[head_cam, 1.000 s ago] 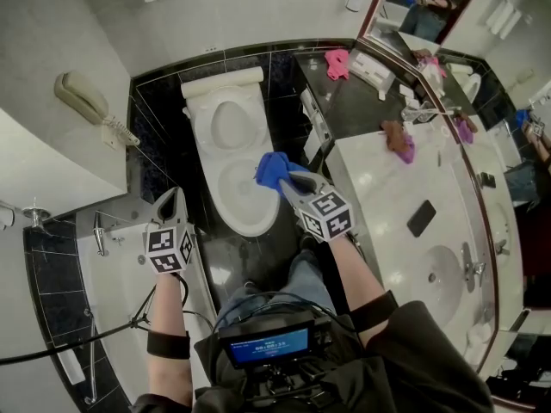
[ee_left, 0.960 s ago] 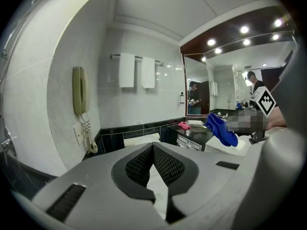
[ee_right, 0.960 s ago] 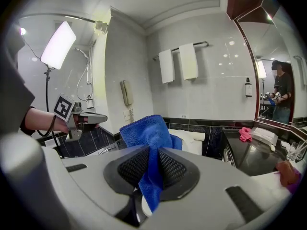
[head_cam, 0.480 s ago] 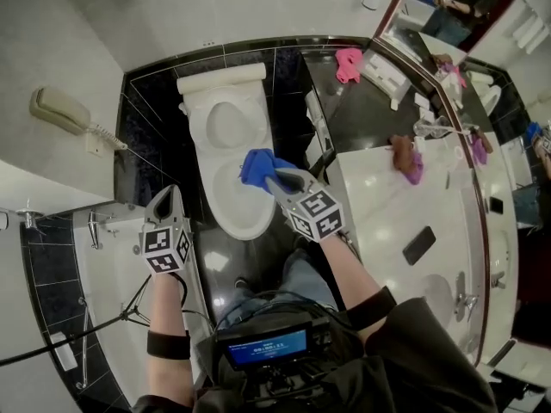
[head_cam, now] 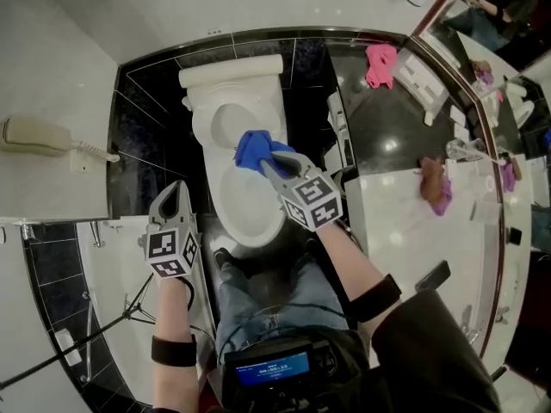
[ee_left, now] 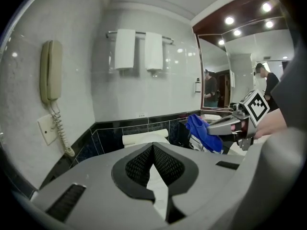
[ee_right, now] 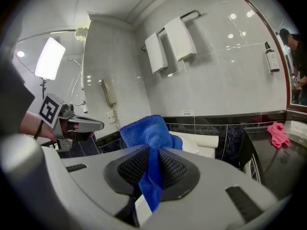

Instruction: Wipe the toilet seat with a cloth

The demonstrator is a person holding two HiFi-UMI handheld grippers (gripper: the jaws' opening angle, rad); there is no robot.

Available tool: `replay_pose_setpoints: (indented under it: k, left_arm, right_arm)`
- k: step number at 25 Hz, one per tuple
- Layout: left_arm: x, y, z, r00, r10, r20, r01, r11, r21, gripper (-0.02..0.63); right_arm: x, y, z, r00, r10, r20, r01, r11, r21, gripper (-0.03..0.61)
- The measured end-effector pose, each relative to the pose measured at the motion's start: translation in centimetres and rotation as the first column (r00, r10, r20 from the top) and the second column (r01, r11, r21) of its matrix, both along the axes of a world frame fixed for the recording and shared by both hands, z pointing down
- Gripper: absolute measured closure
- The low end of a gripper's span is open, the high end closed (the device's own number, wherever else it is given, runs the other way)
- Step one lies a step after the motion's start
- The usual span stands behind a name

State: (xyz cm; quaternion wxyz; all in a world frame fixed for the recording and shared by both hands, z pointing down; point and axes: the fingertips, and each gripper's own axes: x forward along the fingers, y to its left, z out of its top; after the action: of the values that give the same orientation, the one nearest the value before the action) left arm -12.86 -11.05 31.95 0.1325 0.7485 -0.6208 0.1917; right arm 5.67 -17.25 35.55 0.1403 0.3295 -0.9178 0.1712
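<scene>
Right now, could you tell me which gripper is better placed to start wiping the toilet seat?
Right. The right gripper is clamped on the blue cloth over the toilet seat; the left gripper is shut, empty, and off to the seat's side.

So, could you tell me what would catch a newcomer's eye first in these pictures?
The bright blue cloth, pinched in the right gripper over the white toilet at the centre of the head view. Next, the left gripper, shut and empty, to the toilet's left, and a pink cloth on the dark counter at upper right.
</scene>
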Motion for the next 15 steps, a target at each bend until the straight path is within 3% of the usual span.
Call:
replay_pose_setpoints:
  k: [7, 15]
  left_arm:
    - [-2.6, -4.9, 5.4, 0.997, 0.075, 0.006, -0.075, 0.997, 0.003, 0.614]
    - [-6.2, -8.8, 10.1, 0.997, 0.078, 0.001, -0.078, 0.997, 0.016, 0.614]
  right_arm:
    - [-5.0, -7.7, 7.0, 0.995, 0.081, -0.056, -0.077, 0.995, 0.062, 0.499]
    - [-12.9, -14.0, 11.4, 0.989, 0.053, -0.138, -0.034, 0.989, 0.143, 0.499]
